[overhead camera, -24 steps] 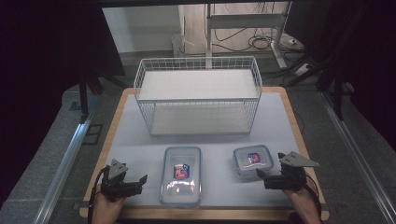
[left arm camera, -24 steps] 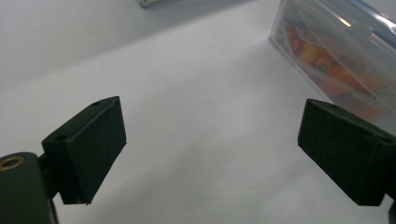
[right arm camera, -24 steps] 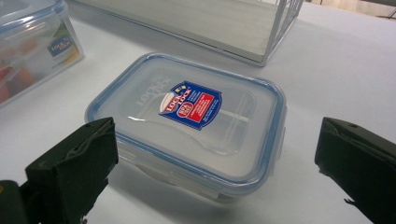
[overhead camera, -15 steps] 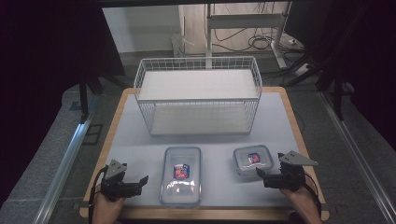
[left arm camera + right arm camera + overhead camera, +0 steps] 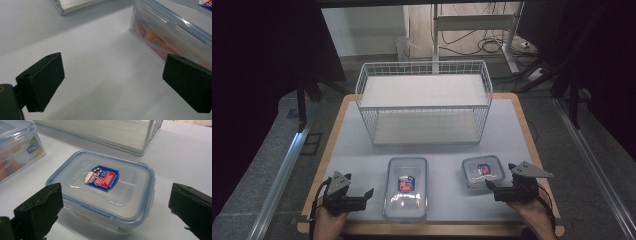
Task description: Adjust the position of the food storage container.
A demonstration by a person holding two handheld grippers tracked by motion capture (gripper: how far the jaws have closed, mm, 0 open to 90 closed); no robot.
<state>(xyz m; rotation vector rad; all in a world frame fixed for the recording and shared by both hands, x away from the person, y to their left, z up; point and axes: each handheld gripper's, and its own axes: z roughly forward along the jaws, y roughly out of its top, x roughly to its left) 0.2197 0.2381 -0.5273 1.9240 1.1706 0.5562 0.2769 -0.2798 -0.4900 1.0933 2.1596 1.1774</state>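
Clear long box [image 5: 406,187] runs front-back; both claws apart, L [image 5: 368,194] & R [image 5: 488,185].

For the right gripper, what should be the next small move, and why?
Probably a short push forward and slightly down. The right gripper is open, its jaws standing wide on either side of the small clear plastic container with the blue-rimmed lid, which sits on the white table top just ahead, not yet between the pads. Advancing should bring its side walls between the jaws before closing.
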